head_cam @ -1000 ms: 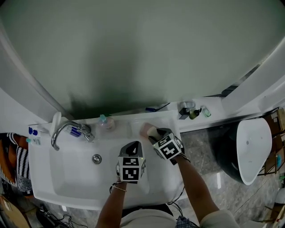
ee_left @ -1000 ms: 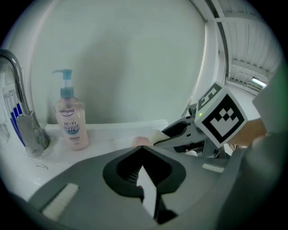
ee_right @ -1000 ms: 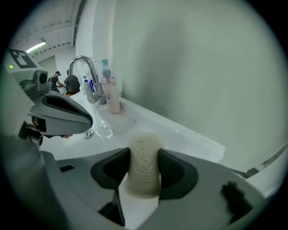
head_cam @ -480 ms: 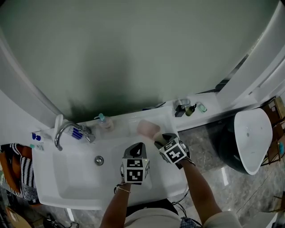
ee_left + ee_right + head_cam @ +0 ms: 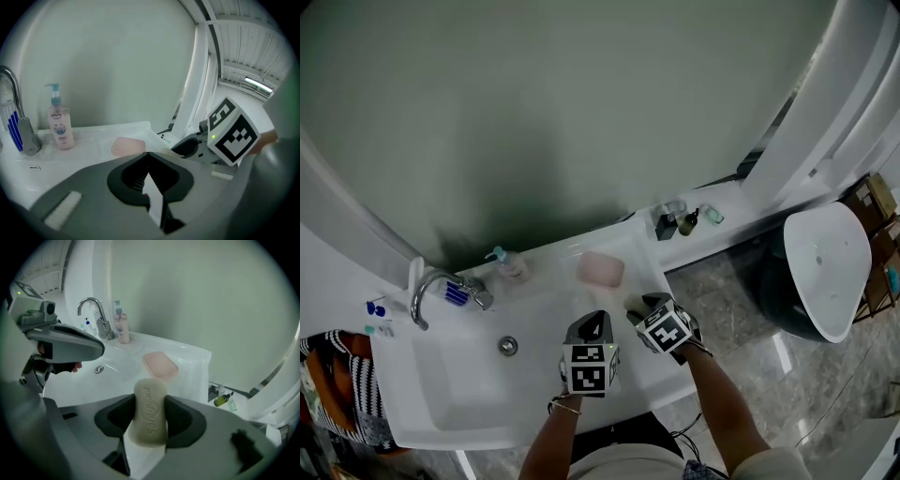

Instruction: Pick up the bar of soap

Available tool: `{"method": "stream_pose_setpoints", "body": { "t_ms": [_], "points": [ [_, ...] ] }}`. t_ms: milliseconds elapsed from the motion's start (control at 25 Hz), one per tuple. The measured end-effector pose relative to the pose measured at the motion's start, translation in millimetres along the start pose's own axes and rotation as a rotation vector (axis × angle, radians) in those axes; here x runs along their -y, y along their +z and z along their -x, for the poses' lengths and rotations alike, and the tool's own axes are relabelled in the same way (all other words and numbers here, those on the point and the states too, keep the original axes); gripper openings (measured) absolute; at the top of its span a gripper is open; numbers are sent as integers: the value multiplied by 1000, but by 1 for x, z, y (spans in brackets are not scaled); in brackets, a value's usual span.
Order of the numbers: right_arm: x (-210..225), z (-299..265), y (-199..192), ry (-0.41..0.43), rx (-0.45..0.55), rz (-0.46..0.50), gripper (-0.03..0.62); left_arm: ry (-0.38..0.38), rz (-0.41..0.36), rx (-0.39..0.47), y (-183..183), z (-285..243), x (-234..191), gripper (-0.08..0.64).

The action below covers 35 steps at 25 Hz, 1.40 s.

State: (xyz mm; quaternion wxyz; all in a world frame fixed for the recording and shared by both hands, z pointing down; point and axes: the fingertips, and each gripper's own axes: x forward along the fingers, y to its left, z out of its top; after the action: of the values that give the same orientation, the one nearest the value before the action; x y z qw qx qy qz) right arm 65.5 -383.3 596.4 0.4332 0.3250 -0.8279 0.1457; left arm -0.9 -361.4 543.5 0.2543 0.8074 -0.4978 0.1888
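Item 1. Bar of soap (image 5: 150, 404): pale cream, oblong with rounded ends, embossed lettering along its upper face. Held off the sink (image 5: 441, 394), above its right front rim. Long axis runs lengthways between the jaws, the far end pointing towards the sink's back ledge

Item 2. Right claw (image 5: 151, 425): jaws set wide, clamped on the soap's two long sides

Item 3. Left claw (image 5: 148, 154): jaw tips brought together, nothing between them; hangs over the sink's front rim, just beside the right claw

Item 4. Soap dish (image 5: 160, 364): pink, shallow, rectangular with rounded corners, nothing in it; sits on the sink's back ledge towards its right end, beyond the held soap and apart from it

Item 5. Pump bottle (image 5: 60, 124): pink body, pale blue pump, upright on the sink's back ledge, between the dish and the tap

Item 6. Tap (image 5: 431, 291): chrome, arched spout, at the sink's back left corner

Item 7. Drain (image 5: 508, 346): round metal fitting in the floor of the sink's bowl

Item 8. Small bottles (image 5: 686, 221): a cluster on the white surface past the sink's right end
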Motion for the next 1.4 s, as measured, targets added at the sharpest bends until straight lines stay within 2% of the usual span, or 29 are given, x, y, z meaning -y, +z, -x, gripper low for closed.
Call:
{"method": "stream_pose_setpoints", "body": {
  "t_ms": [160,360,480,680,1000,1400],
  "points": [
    [-8,-4,-10,15,-17,-22,212,-12,78,-51,-18,-2,-3,8],
    [-17,-11,-25,44,-36,-66,212,5,102,-68,-25,-2,-4,9],
    [-21,-14,-30,56,-51,-49,212,-10,146,-75,-26,-1,-2,9],
    [-28,-19,-37,65,-90,11,212,3,133,-75,-28,1,-5,9],
    [-32,-25,-46,81,-119,27,212,18,126,-80,-31,4,-9,9],
    [-31,-31,-41,120,-151,2,212,23,101,-107,-43,11,-11,9]
  ]
}}
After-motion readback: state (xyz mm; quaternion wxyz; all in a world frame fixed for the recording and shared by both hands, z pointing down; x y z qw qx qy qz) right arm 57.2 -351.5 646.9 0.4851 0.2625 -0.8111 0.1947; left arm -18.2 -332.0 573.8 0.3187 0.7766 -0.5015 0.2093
